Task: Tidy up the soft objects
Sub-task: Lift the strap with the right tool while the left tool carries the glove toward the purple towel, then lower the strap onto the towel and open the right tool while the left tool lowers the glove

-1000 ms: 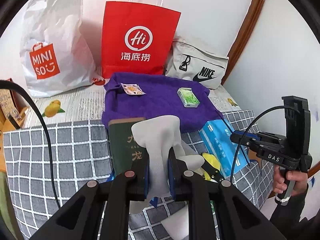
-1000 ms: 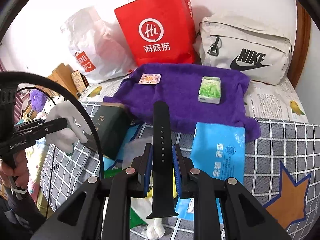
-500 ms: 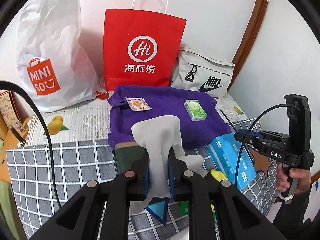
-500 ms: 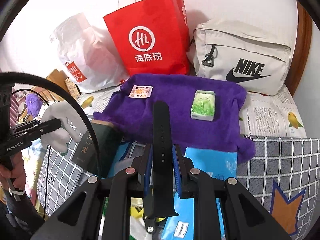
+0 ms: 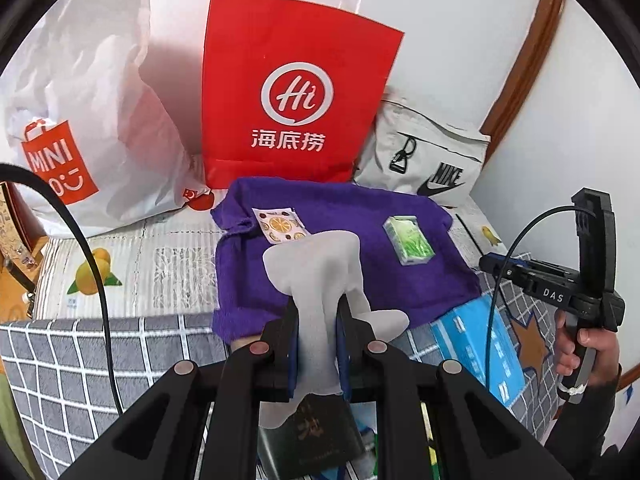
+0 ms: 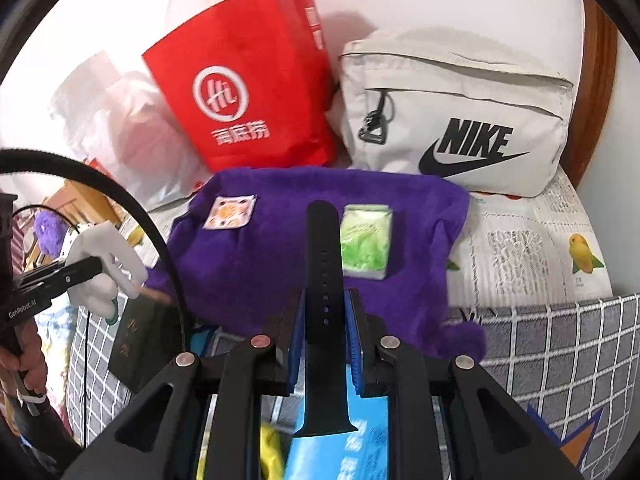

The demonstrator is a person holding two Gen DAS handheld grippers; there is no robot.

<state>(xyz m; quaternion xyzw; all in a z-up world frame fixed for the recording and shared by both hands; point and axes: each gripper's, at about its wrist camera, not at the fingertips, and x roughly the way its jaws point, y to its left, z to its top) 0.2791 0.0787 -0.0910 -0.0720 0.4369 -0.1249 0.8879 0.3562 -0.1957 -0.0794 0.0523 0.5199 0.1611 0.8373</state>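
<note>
Purple towel (image 5: pixel 332 264) lies spread on the bed, directly ahead of both tools. Left tool (image 5: pixel 316 344) is clamped on a limp, pale grey glove (image 5: pixel 320 276), nearer the towel's front edge. Right tool (image 6: pixel 325 332) grips a black strap (image 6: pixel 324 280), long axis pointing toward the towel

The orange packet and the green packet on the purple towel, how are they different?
The orange packet is flat and thin with orange slices printed on it; the green packet is thicker and boxy with green contents. The orange packet lies near the purple towel's left back corner; the green packet sits further right. Both rest on top of the towel, apart from each other, and neither is being held.
</note>
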